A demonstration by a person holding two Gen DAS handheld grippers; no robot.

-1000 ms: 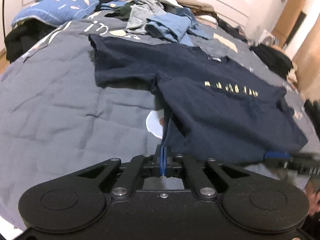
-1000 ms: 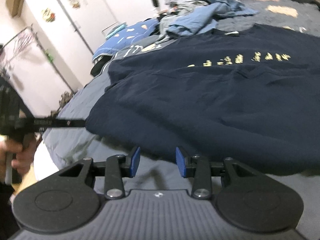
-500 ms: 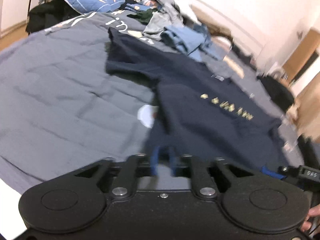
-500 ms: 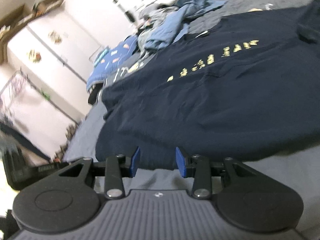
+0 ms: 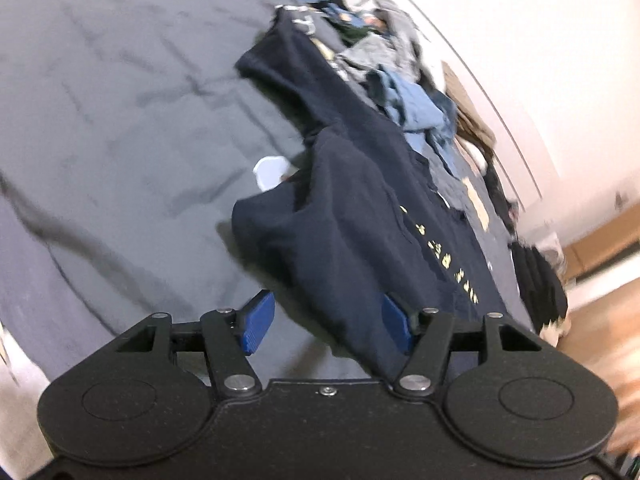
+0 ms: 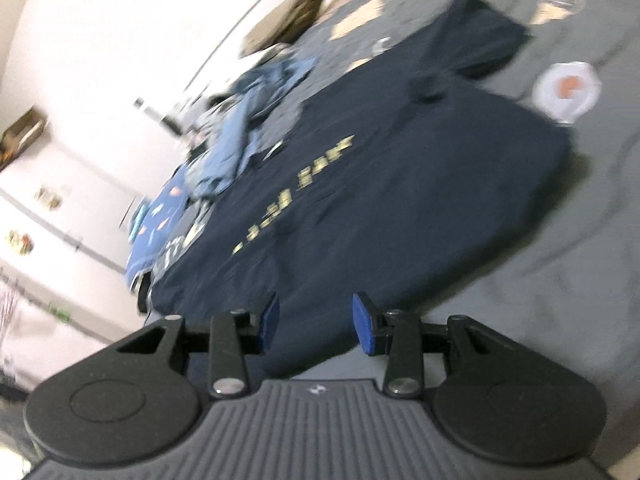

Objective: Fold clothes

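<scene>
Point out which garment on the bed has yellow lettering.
The navy T-shirt, spread flat nearest both tongs, has a row of yellow print across its chest. The light-blue clothes heaped beyond it near the wall show none.

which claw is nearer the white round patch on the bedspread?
Left. The left claw has the white round patch just beyond the navy t-shirt hem; from the right claw it lies across the shirt.

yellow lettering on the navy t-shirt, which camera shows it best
The right wrist view: the yellow lettering lies near the middle of the frame, the whole row visible across the navy t-shirt, though blurred. In the left wrist view, the same lettering sits off to the right, smaller, foreshortened, running steeply along the shirt.
</scene>
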